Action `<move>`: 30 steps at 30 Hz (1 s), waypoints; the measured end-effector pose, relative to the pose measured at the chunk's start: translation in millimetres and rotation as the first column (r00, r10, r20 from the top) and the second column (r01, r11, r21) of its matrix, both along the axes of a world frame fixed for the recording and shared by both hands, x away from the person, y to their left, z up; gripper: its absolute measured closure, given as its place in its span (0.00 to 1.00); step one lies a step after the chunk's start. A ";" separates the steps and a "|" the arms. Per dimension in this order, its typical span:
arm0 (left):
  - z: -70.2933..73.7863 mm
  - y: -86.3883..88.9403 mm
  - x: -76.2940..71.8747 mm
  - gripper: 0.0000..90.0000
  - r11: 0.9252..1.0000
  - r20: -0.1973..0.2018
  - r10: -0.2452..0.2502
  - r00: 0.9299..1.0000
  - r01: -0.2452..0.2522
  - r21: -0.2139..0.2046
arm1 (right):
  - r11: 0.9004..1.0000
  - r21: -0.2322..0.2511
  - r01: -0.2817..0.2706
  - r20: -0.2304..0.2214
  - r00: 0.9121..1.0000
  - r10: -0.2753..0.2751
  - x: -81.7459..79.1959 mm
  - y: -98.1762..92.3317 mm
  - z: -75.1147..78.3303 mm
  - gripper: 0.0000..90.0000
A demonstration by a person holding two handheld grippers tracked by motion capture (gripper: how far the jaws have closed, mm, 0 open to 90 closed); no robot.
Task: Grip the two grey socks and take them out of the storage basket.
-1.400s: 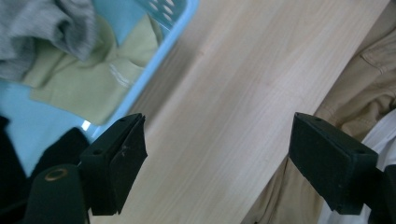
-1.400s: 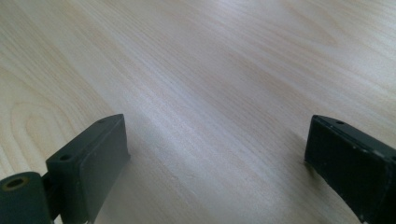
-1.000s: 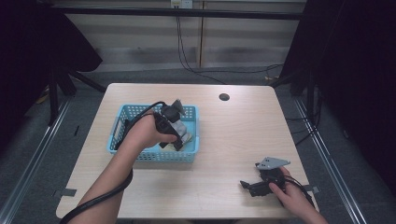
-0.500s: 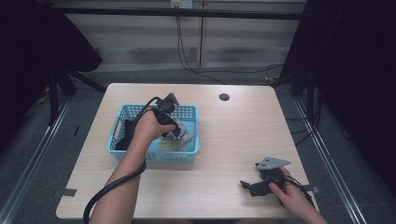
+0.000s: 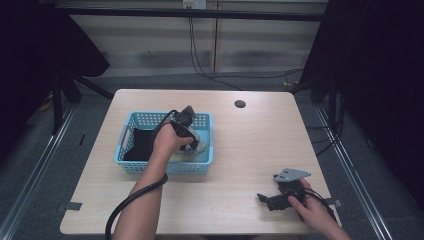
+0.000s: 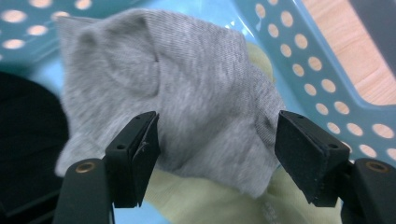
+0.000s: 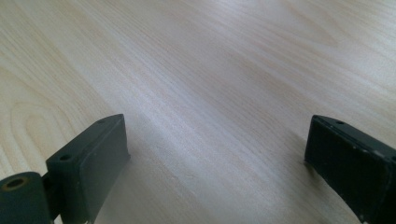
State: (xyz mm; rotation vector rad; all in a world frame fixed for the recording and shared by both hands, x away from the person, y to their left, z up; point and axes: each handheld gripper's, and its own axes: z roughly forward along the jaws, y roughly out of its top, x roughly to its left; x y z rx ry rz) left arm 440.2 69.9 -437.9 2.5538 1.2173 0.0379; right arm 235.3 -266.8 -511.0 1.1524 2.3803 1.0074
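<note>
Crumpled grey knit sock [image 6: 187, 102] bunched directly ahead, between the spread jaws of the left gripper [image 6: 217, 156], inside perforated light-blue plastic basket [image 6: 322, 70]; pale yellow cloth [image 6: 196, 196] beneath, black fabric [image 6: 25, 130] beside. Farther off, right gripper [image 5: 280, 196] resting on bare wooden worktop [image 7: 210, 70], jaws wide apart, empty.

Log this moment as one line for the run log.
left gripper: open, jaws astride grey sock in blue basket | right gripper: open, low over bare table | black cloth, pale yellow cloth in basket
</note>
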 end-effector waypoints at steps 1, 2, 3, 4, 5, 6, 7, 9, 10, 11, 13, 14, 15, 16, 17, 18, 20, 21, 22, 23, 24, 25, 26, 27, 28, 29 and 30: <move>-2.8 -1.1 -0.6 0.35 1.000 -0.001 0.009 1.000 -0.009 -0.003 | 1.000 -0.001 -0.002 0.002 1.000 0.002 0.1 -0.1 -0.1 0.06; -5.3 -0.9 -0.7 0.37 1.000 0.006 -0.014 1.000 0.014 0.000 | 1.000 -0.001 -0.001 0.002 1.000 0.001 0.1 -0.1 -0.1 0.06; -8.1 -0.6 -1.7 0.49 0.999 -0.005 -0.032 0.999 0.032 0.012 | 1.000 -0.001 -0.001 0.001 1.000 0.001 0.1 -0.1 -0.1 0.06; -9.9 -0.8 -2.4 0.55 0.998 -0.015 -0.053 0.998 0.054 0.035 | 1.000 -0.001 -0.001 0.002 1.000 0.001 0.1 -0.1 -0.1 0.06; -10.6 -0.4 -2.7 0.60 0.998 -0.029 -0.053 0.998 0.054 0.031 | 1.000 -0.001 -0.001 0.002 1.000 0.001 0.1 -0.1 -0.1 0.06; -10.3 0.3 -2.9 0.66 0.998 -0.035 -0.050 0.998 0.051 0.027 | 1.000 -0.001 -0.001 0.001 1.000 0.001 0.1 -0.1 -0.1 0.06; -10.3 0.3 -2.9 0.72 0.998 -0.035 -0.050 0.998 0.051 0.027 | 1.000 -0.001 -0.001 0.001 1.000 0.001 0.1 -0.1 -0.1 0.06; -6.3 2.3 -3.3 0.80 0.999 -0.061 -0.044 0.997 0.045 0.008 | 1.000 -0.001 -0.001 0.002 1.000 0.001 0.1 -0.1 -0.1 0.06; -4.5 3.1 -3.3 0.83 0.999 -0.069 -0.042 0.997 0.041 -0.010 | 1.000 -0.001 -0.001 0.002 1.000 0.001 0.1 -0.1 -0.1 0.06; -4.5 3.1 -3.3 0.84 0.999 -0.069 -0.042 0.997 0.041 -0.010 | 1.000 0.000 -0.002 0.002 1.000 0.002 0.1 -0.1 -0.1 0.06; 0.0 4.7 -3.4 0.85 0.999 -0.077 -0.043 0.996 0.041 -0.025 | 1.000 0.000 -0.001 0.002 1.000 0.001 0.1 -0.1 -0.1 0.06; 2.2 4.9 -3.9 0.86 0.999 -0.087 -0.041 0.995 0.039 -0.027 | 1.000 -0.001 -0.002 0.003 1.000 0.002 0.1 -0.2 -0.1 0.06; 4.6 5.2 -4.2 0.86 0.999 -0.088 -0.048 0.995 0.046 -0.020 | 1.000 -0.001 -0.002 0.003 1.000 0.002 0.1 -0.2 -0.1 0.06; 7.5 5.3 -4.8 0.87 0.998 -0.092 -0.054 0.994 0.052 -0.022 | 1.000 -0.001 -0.002 0.003 1.000 0.002 0.2 -0.2 -0.2 0.06; 9.2 5.3 -5.2 0.87 0.998 -0.095 -0.054 0.994 0.052 -0.024 | 1.000 -0.002 -0.002 0.003 1.000 0.002 0.2 -0.2 -0.2 0.06; 11.7 5.3 -5.6 0.87 0.998 -0.101 -0.057 0.993 0.055 -0.026 | 1.000 -0.001 -0.002 0.003 1.000 0.002 0.2 -0.1 -0.2 0.06; 17.5 5.1 -6.4 0.87 0.997 -0.094 -0.070 0.993 0.068 -0.020 | 1.000 0.000 -0.001 0.001 1.000 0.001 0.1 -0.1 0.0 0.06; 20.9 4.9 -6.9 0.87 0.998 -0.095 -0.068 0.993 0.067 -0.021 | 1.000 0.000 0.000 -0.001 1.000 0.000 0.0 0.0 0.0 0.06; 24.4 4.7 -7.2 0.87 0.997 -0.093 -0.072 0.993 0.070 -0.024 | 1.000 0.000 0.000 -0.001 1.000 0.000 0.0 0.0 0.0 0.06; 27.9 4.4 -7.7 0.87 0.997 -0.094 -0.075 0.993 0.073 -0.029 | 1.000 0.000 0.000 0.000 1.000 0.000 0.0 0.0 0.0 0.06; 35.1 3.2 -8.9 0.87 0.996 -0.101 -0.085 0.991 0.083 -0.024 | 1.000 -0.001 -0.002 0.002 1.000 0.002 0.2 -0.1 0.0 0.06; 35.1 3.2 -8.9 0.87 0.996 -0.101 -0.085 0.991 0.083 -0.024 | 1.000 -0.002 -0.003 0.003 1.000 0.003 0.3 -0.2 0.0 0.06; 42.4 2.0 -10.3 0.87 0.996 -0.106 -0.092 0.990 0.091 -0.019 | 1.000 -0.002 -0.003 0.003 1.000 0.003 0.3 -0.2 0.0 0.06; 46.0 1.5 -11.0 0.87 0.996 -0.108 -0.094 0.990 0.092 -0.021 | 1.000 -0.002 -0.004 0.003 1.000 0.004 0.3 -0.2 0.0 0.06; 46.0 1.5 -11.0 0.87 0.996 -0.108 -0.094 0.990 0.092 -0.021 | 1.000 -0.002 -0.003 0.003 1.000 0.003 0.3 -0.2 0.0 0.06; 49.3 1.1 -11.8 0.87 0.995 -0.109 -0.095 0.990 0.093 -0.023 | 1.000 -0.002 -0.003 0.003 1.000 0.003 0.3 -0.2 0.0 0.06; 52.4 1.0 -12.2 0.87 0.994 -0.114 -0.108 0.988 0.106 -0.018 | 1.000 -0.002 -0.003 0.002 1.000 0.003 0.3 -0.2 0.0 0.06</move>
